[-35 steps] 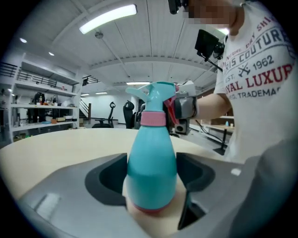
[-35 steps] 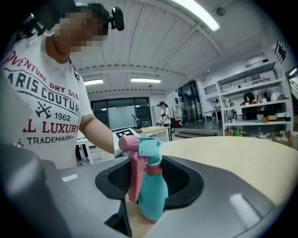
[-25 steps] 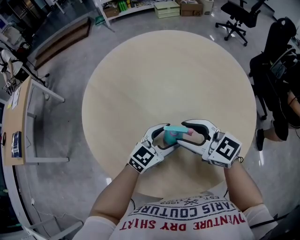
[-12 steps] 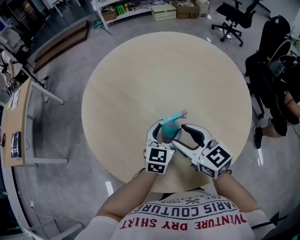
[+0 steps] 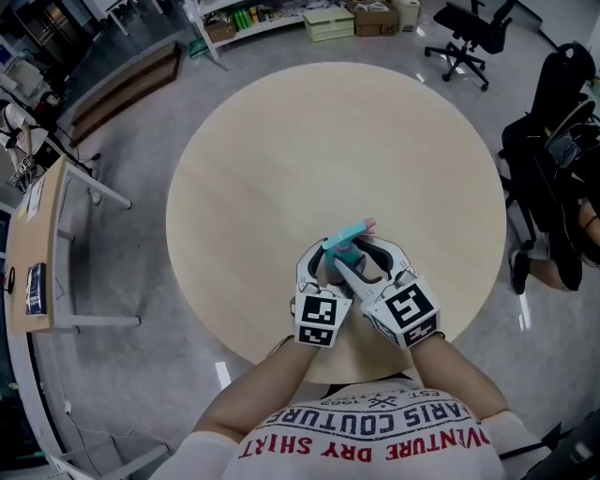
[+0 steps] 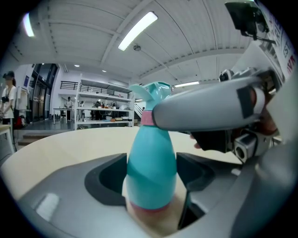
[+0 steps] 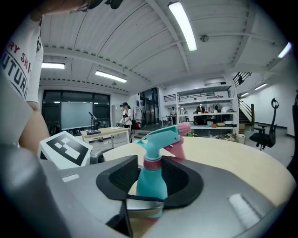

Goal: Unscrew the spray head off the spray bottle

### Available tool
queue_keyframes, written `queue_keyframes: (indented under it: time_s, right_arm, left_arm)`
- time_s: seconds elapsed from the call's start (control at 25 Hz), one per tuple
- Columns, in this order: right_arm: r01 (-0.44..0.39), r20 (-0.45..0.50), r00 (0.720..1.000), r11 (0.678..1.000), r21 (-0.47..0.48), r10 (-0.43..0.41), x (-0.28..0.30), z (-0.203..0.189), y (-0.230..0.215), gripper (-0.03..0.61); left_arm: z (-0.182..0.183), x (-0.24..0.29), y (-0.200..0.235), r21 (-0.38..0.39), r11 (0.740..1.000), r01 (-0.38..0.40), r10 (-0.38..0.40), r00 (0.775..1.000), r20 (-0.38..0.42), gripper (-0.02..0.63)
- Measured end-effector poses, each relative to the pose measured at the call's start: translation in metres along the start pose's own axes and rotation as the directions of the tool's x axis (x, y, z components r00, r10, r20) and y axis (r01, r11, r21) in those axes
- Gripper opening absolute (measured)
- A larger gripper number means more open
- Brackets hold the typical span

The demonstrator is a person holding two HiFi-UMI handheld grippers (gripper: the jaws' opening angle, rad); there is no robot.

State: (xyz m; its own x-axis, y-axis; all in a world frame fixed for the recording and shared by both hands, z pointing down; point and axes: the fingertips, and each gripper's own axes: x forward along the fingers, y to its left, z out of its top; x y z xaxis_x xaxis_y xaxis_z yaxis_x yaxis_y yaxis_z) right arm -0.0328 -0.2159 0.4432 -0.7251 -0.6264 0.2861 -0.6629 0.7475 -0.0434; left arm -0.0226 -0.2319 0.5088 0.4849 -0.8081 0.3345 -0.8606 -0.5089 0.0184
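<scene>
A teal spray bottle [image 5: 339, 251] stands upright on the round beige table [image 5: 281, 141], near its front edge. Its teal spray head [image 7: 160, 137] has a pink nozzle tip and sits on a pink collar [image 7: 152, 163]. My left gripper [image 5: 323, 264] is shut on the bottle's wide body [image 6: 151, 172], pads against both sides. My right gripper [image 5: 352, 255] reaches in from the right at neck height. Its jaws are closing, the collar stands between them, and a thin gap still shows. One right finger [image 6: 209, 109] crosses in front of the neck in the left gripper view.
The table's far half spreads bare beyond the bottle. Around the table are grey floor, a side desk [image 5: 37, 244] at the left, office chairs [image 5: 473, 33] at the back right and shelves with boxes [image 5: 328, 17] at the back.
Both grippers shifted: the left one swung round to hold the bottle from the near side, and the right one drew back and came in again at the neck. The spray head now points far-right.
</scene>
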Motion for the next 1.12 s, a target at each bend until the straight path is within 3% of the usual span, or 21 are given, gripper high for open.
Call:
queue_keyframes:
  time_s: [0.04, 0.28, 0.4, 0.48, 0.56, 0.68, 0.76, 0.84, 0.96, 1.04, 1.12]
  right_arm:
    - [0.010, -0.002, 1.000, 1.000, -0.009, -0.010, 0.000, 0.000, -0.002, 0.126]
    - [0.000, 0.004, 1.000, 1.000, -0.030, 0.000, 0.004, -0.002, -0.003, 0.121]
    - [-0.103, 0.006, 0.995, 0.994, -0.026, 0.103, 0.000, -0.004, -0.006, 0.118]
    - [-0.226, 0.004, 0.974, 0.974, -0.033, 0.226, -0.003, -0.005, -0.003, 0.117]
    - [-0.362, 0.001, 0.932, 0.931, -0.051, 0.363, -0.007, -0.006, 0.000, 0.117]
    - [-0.523, -0.016, 0.852, 0.850, -0.060, 0.524, -0.012, -0.006, 0.004, 0.116]
    - [-0.586, -0.022, 0.810, 0.809, -0.044, 0.586, -0.013, -0.004, 0.006, 0.117]
    - [-0.619, -0.027, 0.785, 0.785, -0.034, 0.618, -0.011, -0.002, 0.009, 0.115]
    - [-0.605, -0.027, 0.796, 0.795, -0.040, 0.605, -0.008, -0.001, 0.008, 0.118]
    - [-0.549, -0.016, 0.836, 0.835, -0.039, 0.549, -0.007, 0.000, 0.004, 0.137]
    - [-0.485, 0.008, 0.874, 0.874, -0.036, 0.486, -0.010, 0.001, 0.003, 0.205]
  left_arm:
    - [0.000, 0.000, 0.000, 0.001, 1.000, 0.000, 0.000, 1.000, 0.000, 0.325]
    - [-0.003, 0.000, 0.003, -0.002, 1.000, 0.005, -0.005, 1.000, 0.006, 0.325]
    - [-0.003, 0.000, -0.003, 0.022, 0.996, 0.090, -0.090, 0.996, 0.010, 0.325]
    - [-0.005, -0.003, -0.008, 0.068, 0.975, 0.212, -0.213, 0.977, 0.015, 0.325]
    - [-0.007, -0.008, -0.013, 0.118, 0.924, 0.364, -0.367, 0.930, 0.009, 0.324]
    - [-0.009, -0.015, -0.021, 0.164, 0.806, 0.569, -0.568, 0.821, -0.056, 0.325]
    - [-0.009, -0.018, -0.023, 0.178, 0.740, 0.649, -0.640, 0.760, -0.110, 0.325]
    - [-0.008, -0.021, -0.021, 0.181, 0.711, 0.679, -0.666, 0.733, -0.135, 0.325]
    - [-0.008, -0.020, -0.018, 0.149, 0.731, 0.666, -0.657, 0.746, -0.107, 0.325]
    - [-0.007, -0.017, -0.016, 0.117, 0.770, 0.627, -0.623, 0.779, -0.071, 0.325]
    - [-0.005, -0.016, -0.015, 0.108, 0.817, 0.567, -0.566, 0.823, -0.042, 0.327]
